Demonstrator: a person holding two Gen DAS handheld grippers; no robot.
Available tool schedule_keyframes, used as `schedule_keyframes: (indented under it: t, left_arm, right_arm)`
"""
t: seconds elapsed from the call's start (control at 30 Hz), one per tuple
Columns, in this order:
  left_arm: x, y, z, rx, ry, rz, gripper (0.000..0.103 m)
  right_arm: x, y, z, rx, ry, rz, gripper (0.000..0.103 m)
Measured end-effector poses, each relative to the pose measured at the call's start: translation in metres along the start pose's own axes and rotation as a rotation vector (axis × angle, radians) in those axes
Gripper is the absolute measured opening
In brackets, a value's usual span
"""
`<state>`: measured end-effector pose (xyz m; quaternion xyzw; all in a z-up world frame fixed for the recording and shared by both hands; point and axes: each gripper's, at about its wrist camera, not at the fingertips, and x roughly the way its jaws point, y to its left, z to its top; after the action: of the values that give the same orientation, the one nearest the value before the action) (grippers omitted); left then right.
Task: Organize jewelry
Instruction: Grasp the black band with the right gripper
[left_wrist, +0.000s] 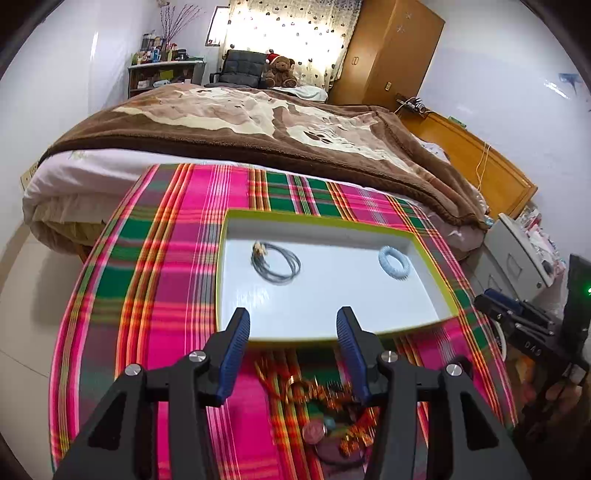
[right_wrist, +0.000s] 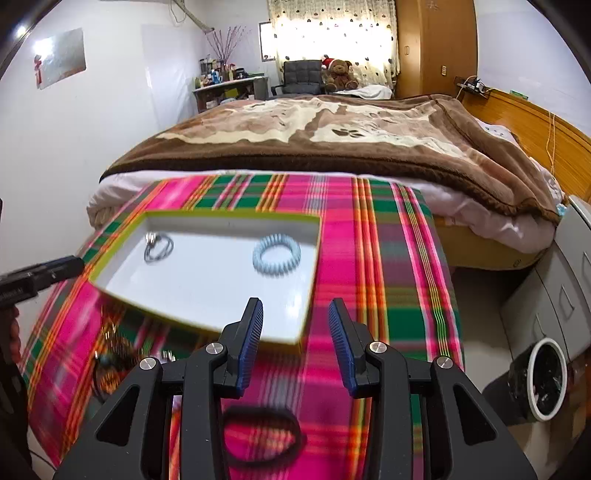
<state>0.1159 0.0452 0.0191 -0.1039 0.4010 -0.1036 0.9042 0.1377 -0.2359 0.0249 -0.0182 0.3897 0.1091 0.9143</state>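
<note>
White tray (left_wrist: 332, 310) — coil bracelet (left_wrist: 393, 261), cord necklace (left_wrist: 277, 264) | both grippers open-jawed

A teddy bear (right_wrist: 340, 74) sits beyond the brown-blanketed bed (right_wrist: 332, 136), near a wooden wardrobe (left_wrist: 391, 51).

In the left wrist view, a motion-blurred heap of gold and red jewelry (left_wrist: 325, 410) at bottom centre lies partly behind the black left gripper (left_wrist: 293, 325); single pieces cannot be told apart. In the right wrist view, a smeared dark oval ring (right_wrist: 260, 434) at bottom centre is partly covered by the black right gripper (right_wrist: 295, 317).
</note>
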Motion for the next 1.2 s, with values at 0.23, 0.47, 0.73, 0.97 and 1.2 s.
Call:
schedule_keyframes:
  t: [0.23,0.47,0.73,0.97,1.2]
  left_arm:
    - [-0.013,0.005,-0.023,-0.02,0.012,-0.005,0.051]
    - [-0.025,0.009,-0.043,-0.015,0.021,-0.013,0.051]
    - [-0.026,0.011,-0.061,-0.05,0.062,-0.062,0.06]
    - [-0.025,0.018,-0.069,-0.058,0.079,-0.041,0.06]
    - [-0.016,0.012,-0.076,-0.024,0.119,-0.034,0.06]
  right_arm:
    - [-0.011,-0.004,-0.026,0.016,0.026,0.006,0.038]
    - [-0.01,0.001,-0.054,-0.013,0.093,0.034,0.038]
    - [0.01,0.009,-0.07,-0.052,0.189,0.005,0.038]
    - [0.013,0.01,-0.073,-0.03,0.186,-0.01,0.029]
    - [0.009,0.005,-0.074,0.002,0.153,-0.031,0.012]
